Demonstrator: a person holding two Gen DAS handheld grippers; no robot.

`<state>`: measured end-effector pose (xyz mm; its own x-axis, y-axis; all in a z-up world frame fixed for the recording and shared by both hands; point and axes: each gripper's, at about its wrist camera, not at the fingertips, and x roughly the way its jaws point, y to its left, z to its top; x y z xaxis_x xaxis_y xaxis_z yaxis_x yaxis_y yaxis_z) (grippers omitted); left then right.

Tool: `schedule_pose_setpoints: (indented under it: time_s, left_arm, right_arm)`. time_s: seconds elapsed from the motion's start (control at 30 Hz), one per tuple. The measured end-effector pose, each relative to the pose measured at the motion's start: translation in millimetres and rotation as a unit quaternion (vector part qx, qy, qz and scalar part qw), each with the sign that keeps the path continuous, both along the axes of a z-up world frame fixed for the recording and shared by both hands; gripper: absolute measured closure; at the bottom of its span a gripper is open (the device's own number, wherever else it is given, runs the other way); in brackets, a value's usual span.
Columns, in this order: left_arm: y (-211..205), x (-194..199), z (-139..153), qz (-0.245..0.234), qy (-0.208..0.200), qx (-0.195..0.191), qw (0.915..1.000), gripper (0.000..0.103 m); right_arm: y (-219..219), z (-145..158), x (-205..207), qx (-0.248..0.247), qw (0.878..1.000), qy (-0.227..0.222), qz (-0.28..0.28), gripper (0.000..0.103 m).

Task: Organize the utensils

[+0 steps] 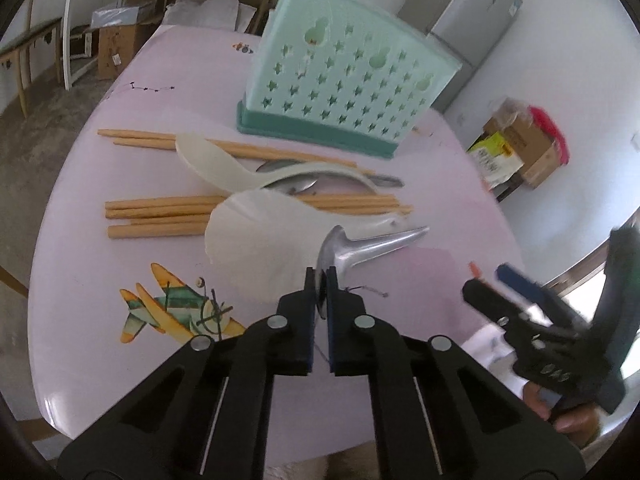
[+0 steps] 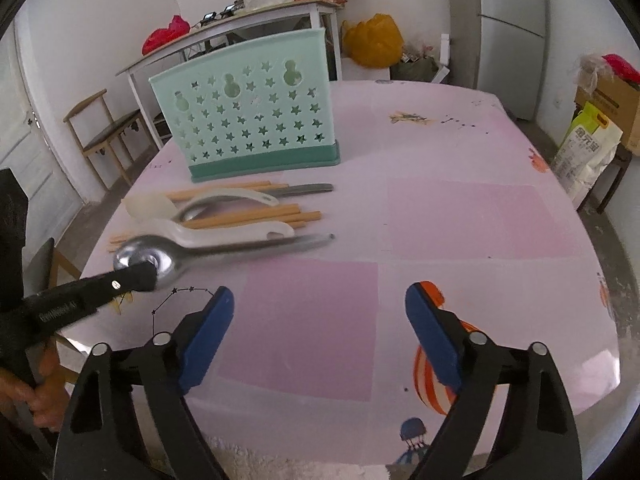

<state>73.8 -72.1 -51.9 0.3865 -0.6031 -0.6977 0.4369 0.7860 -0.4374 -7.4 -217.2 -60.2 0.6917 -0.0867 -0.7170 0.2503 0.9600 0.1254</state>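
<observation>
My left gripper (image 1: 320, 276) is shut on the bowl of a metal spoon (image 1: 360, 244), held above the table with its handle pointing right; the spoon also shows in the right wrist view (image 2: 160, 258). My right gripper (image 2: 320, 300) is open and empty, low over the pink tablecloth. A mint-green utensil holder (image 1: 340, 68) with star holes stands upright behind the pile; it also shows in the right wrist view (image 2: 252, 112). Wooden chopsticks (image 1: 160, 212), two white plastic spoons (image 1: 216, 164) and another metal spoon (image 2: 308, 188) lie in front of it.
The table (image 2: 480, 220) has a pink patterned cloth. Around it are a wooden chair (image 2: 104, 128), a side table (image 2: 240, 24), cardboard boxes (image 1: 532, 148), a fridge (image 2: 512, 32) and bags on the floor.
</observation>
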Motion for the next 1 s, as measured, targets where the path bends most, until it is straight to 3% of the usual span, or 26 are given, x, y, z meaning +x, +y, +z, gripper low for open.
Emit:
schedule_pose_setpoints:
  time_s: [0.23,0.5,0.6,0.73,0.97,1.0]
  left_arm:
    - [24.3,-4.4,41.6,0.015,-0.029,-0.059,0.9977,0.102]
    - [75.1,-3.3,89.9,0.067,-0.098,-0.104,0.9874,0.102]
    - [92.4,0.4,94.7,0.085,-0.107,-0.114,0.9841,0.102]
    - [106.5,3.1,91.9,0.101,-0.104,-0.122,0.9819,0.102]
    - [123.3,9.9,83.7,0.111,-0.099,-0.126,0.9809,0.102]
    - [124.1,11.5,83.2,0.111,-0.098,-0.126,0.9809,0.102]
  right_arm:
    - [18.1,11.1,-15.7,-0.019,0.999,-0.019,0.024,0.034]
    - [96.1,13.0,8.4,-0.067,0.986,-0.038,0.150,0.058]
    - [131.4,5.4,24.6,-0.101,0.976,-0.034,0.188,0.068]
    - [168.0,-9.0,43.3,-0.152,0.963,-0.021,0.220,0.071]
    - [194.6,-28.6,59.6,-0.243,0.947,-0.002,0.211,0.073]
    - [197.1,-29.7,60.3,-0.257,0.944,-0.002,0.209,0.077]
